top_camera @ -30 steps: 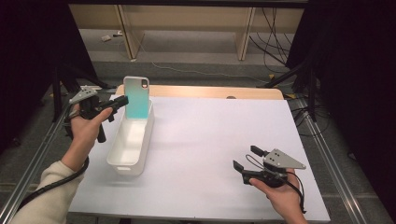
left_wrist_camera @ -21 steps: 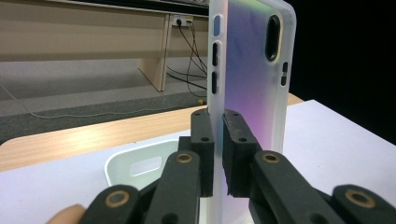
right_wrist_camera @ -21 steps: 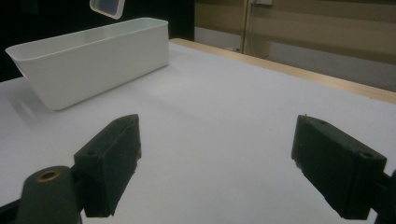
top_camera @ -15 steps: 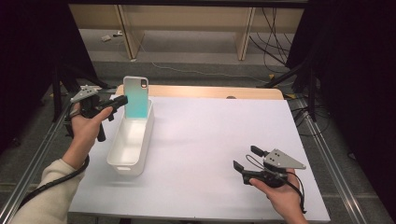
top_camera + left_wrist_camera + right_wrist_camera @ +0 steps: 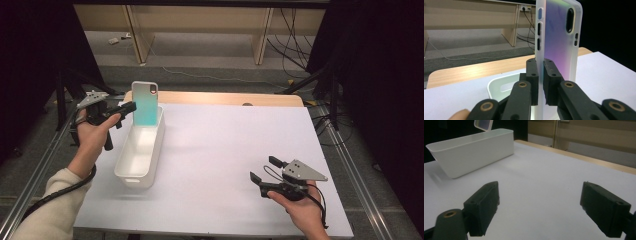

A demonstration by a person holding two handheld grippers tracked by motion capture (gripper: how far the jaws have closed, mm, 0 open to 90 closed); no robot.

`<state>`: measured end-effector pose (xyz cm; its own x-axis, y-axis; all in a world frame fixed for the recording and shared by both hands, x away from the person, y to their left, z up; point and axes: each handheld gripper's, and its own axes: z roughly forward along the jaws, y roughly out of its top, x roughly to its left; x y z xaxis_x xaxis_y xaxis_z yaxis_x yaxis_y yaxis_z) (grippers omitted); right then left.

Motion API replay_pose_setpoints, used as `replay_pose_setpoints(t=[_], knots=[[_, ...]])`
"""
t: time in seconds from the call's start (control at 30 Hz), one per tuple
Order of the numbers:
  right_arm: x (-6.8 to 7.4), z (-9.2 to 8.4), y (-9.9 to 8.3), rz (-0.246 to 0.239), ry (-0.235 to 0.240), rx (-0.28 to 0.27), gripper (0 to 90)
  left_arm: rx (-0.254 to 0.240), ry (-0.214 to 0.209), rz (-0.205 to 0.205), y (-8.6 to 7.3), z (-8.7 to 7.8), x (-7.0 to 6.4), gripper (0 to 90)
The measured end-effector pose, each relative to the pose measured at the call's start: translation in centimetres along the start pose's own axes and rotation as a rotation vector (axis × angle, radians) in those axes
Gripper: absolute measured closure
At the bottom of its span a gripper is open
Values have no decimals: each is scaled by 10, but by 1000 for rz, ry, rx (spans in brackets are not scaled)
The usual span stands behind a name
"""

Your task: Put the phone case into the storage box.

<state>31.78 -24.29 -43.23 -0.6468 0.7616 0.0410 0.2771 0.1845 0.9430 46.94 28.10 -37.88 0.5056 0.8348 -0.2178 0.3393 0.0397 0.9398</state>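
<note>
The left gripper (image 5: 129, 106) clamps the edge of a phone case (image 5: 145, 103), holding it upright over the far end of the white bin (image 5: 131, 170) near the table's (image 5: 225, 145) left edge. Open tabletop spreads rightward to the right gripper (image 5: 261, 171), jaws apart, near the front edge.

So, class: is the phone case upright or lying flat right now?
Upright. The left gripper clamps the phone case by its edge, standing it on end over the far end of the white bin.
</note>
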Motion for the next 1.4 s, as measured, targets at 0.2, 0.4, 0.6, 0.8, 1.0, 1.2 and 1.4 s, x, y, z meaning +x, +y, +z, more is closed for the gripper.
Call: replay_pose_setpoints(t=[0.2,0.4,0.6,0.8,1.0,1.2,1.4], knots=[[0,1,-1,2,2,-7,170,-4,3,-5,2,5,1,837],[0,-1,0,11,-4,4,170,-2,10,-2,4,7,2,837],[0,-1,-1,9,-4,3,170,5,18,-2,5,10,5,837],[0,-1,0,9,-7,11,170,11,24,-4,4,15,6,837],[-1,-2,0,5,-4,5,170,17,35,-5,3,18,10,837],[0,-1,-1,15,-3,3,170,21,40,-11,3,21,11,837],[0,-2,-1,14,-2,2,170,26,45,-8,3,23,13,837]])
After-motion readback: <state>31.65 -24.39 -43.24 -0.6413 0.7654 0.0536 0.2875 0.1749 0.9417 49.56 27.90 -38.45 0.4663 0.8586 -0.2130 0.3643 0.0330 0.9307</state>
